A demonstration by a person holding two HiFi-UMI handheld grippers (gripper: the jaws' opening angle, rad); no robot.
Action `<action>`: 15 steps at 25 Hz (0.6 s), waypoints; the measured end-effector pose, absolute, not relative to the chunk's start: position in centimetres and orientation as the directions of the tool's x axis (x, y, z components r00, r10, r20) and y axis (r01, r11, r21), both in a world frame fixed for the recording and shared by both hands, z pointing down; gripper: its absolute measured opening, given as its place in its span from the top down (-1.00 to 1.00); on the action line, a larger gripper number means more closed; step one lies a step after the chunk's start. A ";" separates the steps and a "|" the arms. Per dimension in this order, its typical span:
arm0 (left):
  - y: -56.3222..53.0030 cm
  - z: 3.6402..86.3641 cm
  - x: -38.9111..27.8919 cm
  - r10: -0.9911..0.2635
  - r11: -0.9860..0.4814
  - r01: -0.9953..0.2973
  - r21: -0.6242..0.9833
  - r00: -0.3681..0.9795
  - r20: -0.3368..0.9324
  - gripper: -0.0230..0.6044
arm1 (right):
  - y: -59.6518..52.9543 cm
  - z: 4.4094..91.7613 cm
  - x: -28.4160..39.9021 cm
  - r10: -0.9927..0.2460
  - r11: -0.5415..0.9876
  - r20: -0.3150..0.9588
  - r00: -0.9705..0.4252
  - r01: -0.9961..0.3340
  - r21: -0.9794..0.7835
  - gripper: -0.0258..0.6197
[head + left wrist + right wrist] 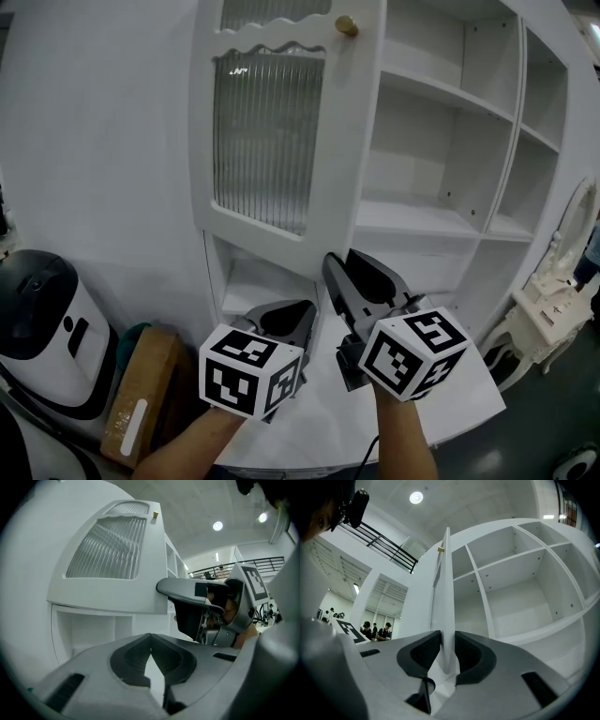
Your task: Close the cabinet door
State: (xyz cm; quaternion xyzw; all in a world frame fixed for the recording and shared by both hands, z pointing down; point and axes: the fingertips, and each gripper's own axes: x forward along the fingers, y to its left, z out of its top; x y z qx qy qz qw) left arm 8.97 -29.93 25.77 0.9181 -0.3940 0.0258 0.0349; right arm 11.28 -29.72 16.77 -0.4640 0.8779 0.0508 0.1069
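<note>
The white cabinet (pixel 441 103) stands with its door (pixel 272 141) swung open; the door has a ribbed glass panel and a brass knob (pixel 346 25). My right gripper (pixel 345 258) is at the door's lower free corner. In the right gripper view the door (pixel 446 597) runs edge-on between the jaws of that gripper (pixel 447 644), which stand open close on either side of it. My left gripper (pixel 298 311) is shut and empty, just left of the right one and below the door. The left gripper view has its tips (pixel 151 639) meeting under the door (pixel 108 550).
A white and black appliance (pixel 47 319) and a cardboard box (pixel 141 394) sit on the floor at lower left. An ornate white piece of furniture (pixel 544 300) stands to the right. The cabinet's white counter ledge (pixel 441 403) lies under my hands. People (pixel 375 630) stand far off.
</note>
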 end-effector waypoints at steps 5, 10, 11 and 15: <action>-30.9 25.4 9.7 -0.749 -0.658 -0.752 0.043 0.659 0.071 0.89 | -30.8 16.9 12.3 -0.796 0.577 -0.227 -0.561 -0.816 -0.006 0.61; -31.7 24.7 9.2 -0.788 -0.611 -0.791 0.042 0.612 0.061 0.89 | -31.9 16.7 12.6 -0.782 0.598 -0.222 -0.582 -0.801 -0.004 0.61; -31.8 24.7 9.1 -0.793 -0.605 -0.795 0.042 0.606 0.061 0.89 | -32.1 16.8 12.7 -0.783 0.597 -0.223 -0.581 -0.802 -0.007 0.61; -32.1 25.1 8.7 -0.806 -0.586 -0.809 0.033 0.587 0.074 0.89 | -33.0 16.8 13.1 -0.783 0.595 -0.237 -0.575 -0.803 -0.019 0.61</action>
